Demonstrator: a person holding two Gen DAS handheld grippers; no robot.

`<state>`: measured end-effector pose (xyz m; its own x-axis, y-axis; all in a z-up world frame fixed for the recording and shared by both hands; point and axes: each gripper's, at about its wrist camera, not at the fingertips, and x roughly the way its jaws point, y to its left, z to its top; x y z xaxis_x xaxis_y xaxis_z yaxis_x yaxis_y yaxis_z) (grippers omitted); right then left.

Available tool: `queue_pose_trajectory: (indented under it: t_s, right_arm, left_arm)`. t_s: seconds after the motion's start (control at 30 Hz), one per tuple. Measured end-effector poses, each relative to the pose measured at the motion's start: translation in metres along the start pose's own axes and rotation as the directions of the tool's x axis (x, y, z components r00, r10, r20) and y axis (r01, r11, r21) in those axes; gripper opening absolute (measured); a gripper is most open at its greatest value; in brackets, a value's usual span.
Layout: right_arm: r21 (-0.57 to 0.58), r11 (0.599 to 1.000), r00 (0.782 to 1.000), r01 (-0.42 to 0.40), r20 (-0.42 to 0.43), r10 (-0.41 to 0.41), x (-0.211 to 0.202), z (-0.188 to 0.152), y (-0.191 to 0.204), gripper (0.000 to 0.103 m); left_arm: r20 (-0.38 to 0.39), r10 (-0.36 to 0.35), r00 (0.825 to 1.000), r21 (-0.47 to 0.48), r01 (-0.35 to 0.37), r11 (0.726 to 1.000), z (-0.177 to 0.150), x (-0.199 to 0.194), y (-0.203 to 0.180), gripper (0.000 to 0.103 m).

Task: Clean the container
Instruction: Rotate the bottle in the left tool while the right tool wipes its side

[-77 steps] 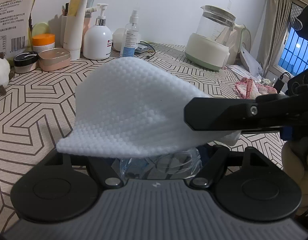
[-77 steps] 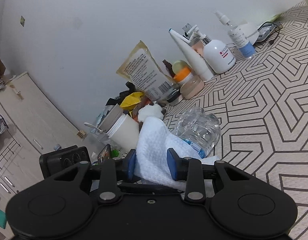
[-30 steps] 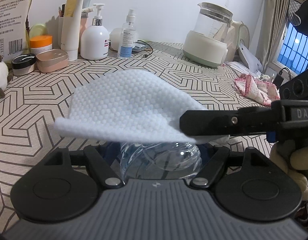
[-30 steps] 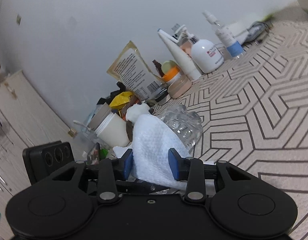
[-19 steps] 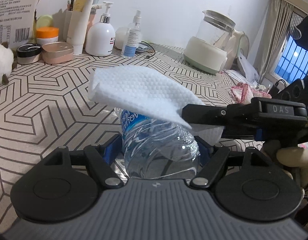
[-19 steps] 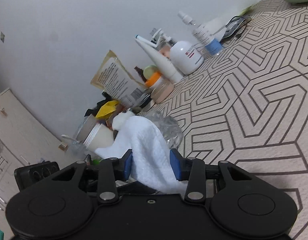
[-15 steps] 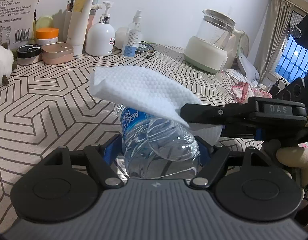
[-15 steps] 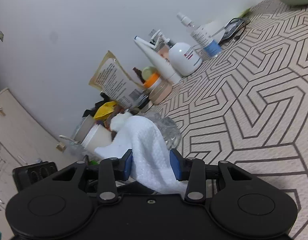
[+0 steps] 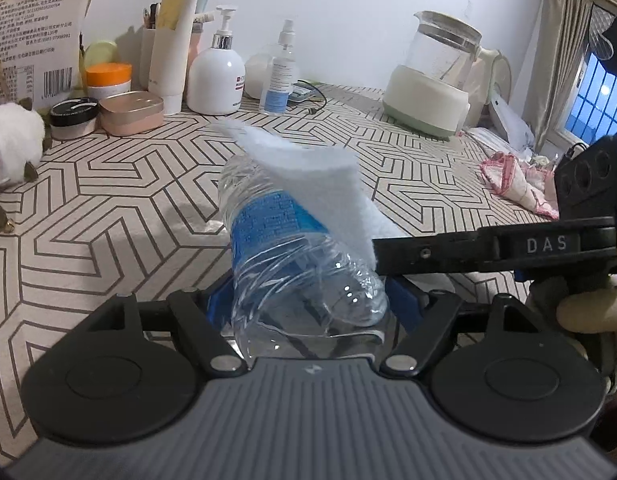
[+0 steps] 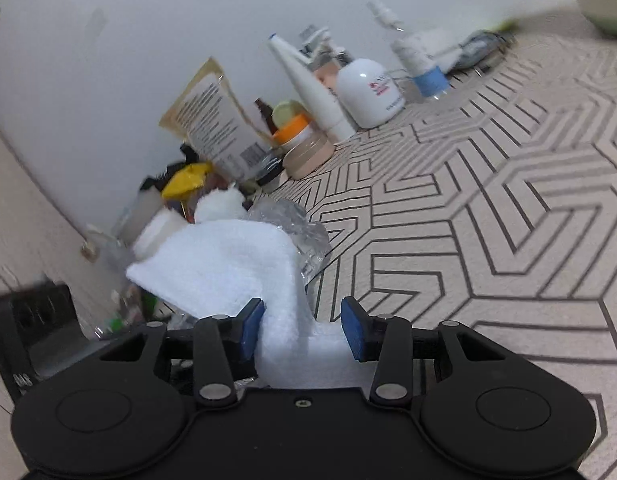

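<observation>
The clear plastic bottle (image 9: 292, 248) lies between the blue pads of the left tool (image 9: 308, 304), clamped there above the patterned surface (image 9: 108, 200). A white cloth (image 9: 320, 188) drapes over it, gripped by the right tool (image 10: 302, 330), whose jaws have just been opening.

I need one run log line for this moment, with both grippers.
phase: wiping bottle | left gripper: shut on bottle | right gripper: jaws just been opening, cloth between them, draped over bottle
</observation>
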<state>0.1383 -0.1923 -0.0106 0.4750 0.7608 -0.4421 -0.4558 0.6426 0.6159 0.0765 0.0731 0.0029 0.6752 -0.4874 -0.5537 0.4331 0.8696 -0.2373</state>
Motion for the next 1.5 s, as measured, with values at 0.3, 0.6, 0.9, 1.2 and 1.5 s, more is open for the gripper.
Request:
queue_pose_trajectory:
  t_s: [0.3, 0.6, 0.9, 1.2, 1.5]
  right_arm:
    - [-0.009, 1.0, 1.0, -0.012, 0.026, 0.012, -0.004, 0.001, 0.0, 0.047]
    - [-0.043, 0.996, 0.99, -0.083, 0.112, 0.088, -0.019, -0.003, 0.004, 0.051]
    - [-0.058, 0.996, 0.989, -0.066, 0.131, 0.073, -0.022, -0.003, 0.007, 0.051]
    - [-0.116, 0.993, 0.987, 0.01, 0.161, 0.009, -0.046, 0.004, 0.015, 0.057]
    - [-0.226, 0.974, 0.994, 0.012, 0.11, 0.013, -0.048, 0.0, 0.033, 0.02]
  left_arm:
    - [0.018, -0.06, 0.998, -0.03, 0.061, 0.998, -0.001, -0.001, 0.006, 0.077]
    - [-0.007, -0.173, 0.985, 0.003, 0.173, 0.985, -0.002, 0.002, -0.004, 0.077]
    - [-0.019, -0.147, 0.989, 0.034, 0.148, 0.988, -0.003, 0.004, -0.013, 0.078]
    - [-0.023, -0.145, 0.989, 0.04, 0.146, 0.989, -0.003, 0.003, -0.013, 0.079]
    - [-0.023, -0.141, 0.99, 0.048, 0.142, 0.989, -0.004, 0.002, -0.014, 0.079]
